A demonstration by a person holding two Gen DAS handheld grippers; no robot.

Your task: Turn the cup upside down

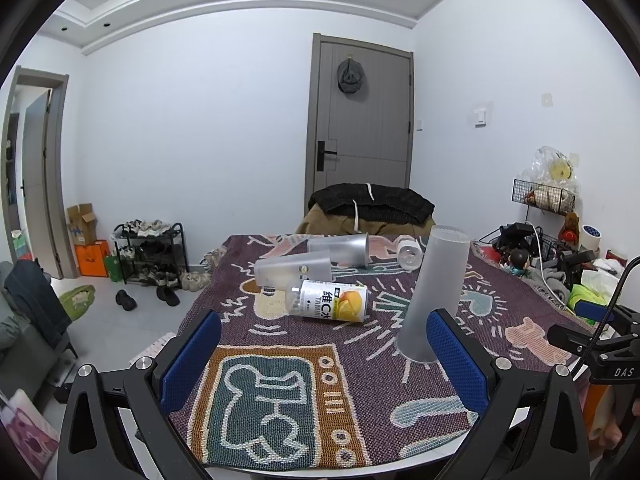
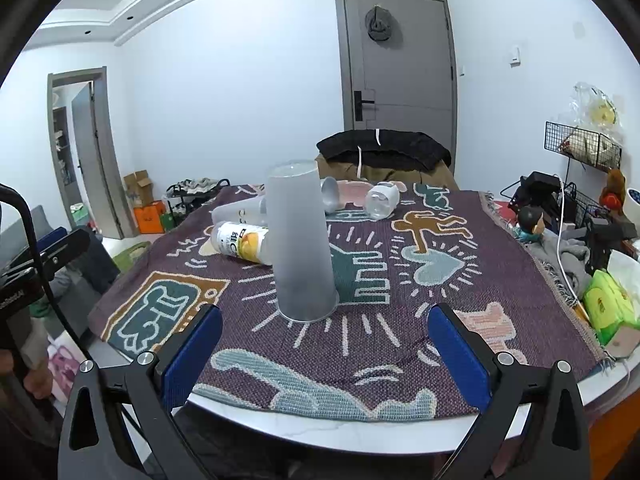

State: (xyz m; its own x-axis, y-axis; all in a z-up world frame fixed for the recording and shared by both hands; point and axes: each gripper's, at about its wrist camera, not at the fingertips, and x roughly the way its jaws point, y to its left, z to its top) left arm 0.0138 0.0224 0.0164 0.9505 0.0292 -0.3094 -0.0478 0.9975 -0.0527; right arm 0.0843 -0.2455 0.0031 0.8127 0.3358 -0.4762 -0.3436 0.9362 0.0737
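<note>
- Right now the frosted cup (image 2: 301,246) stands upside down on the patterned cloth (image 2: 420,280), wide rim down and closed base up, leaning a touch in the fisheye view.
- From the left wrist view the same cup (image 1: 434,294) sits at the right of the scene, its rim just beyond the tip of the blue pad of the right-hand finger, nothing gripping it.
- The left gripper (image 1: 324,364) hangs low over the near edge of the counter (image 1: 440,458), fingers spread wide with only cloth between the pads.
- The right gripper (image 2: 325,354) faces the cup head on, fingers just as wide apart and holding nothing; the cup stands beyond the tips, closer to the left-hand pad.
- Just behind the cup lies a bottle (image 2: 242,244) on its side, white label with an orange fruit picture.
- Further back, two more frosted cups (image 1: 316,260) lie on their sides, one beside the other, and a small clear bottle (image 2: 382,199) lies near the far right of them.
- Past the far edge of the counter, dark clothing (image 2: 384,148) is draped over something brown, with a grey door (image 2: 400,60) behind it.
- Off to the right a green tissue pack (image 2: 608,306) rests among cables and clutter, under a wire basket (image 2: 582,144) on the wall.
</note>
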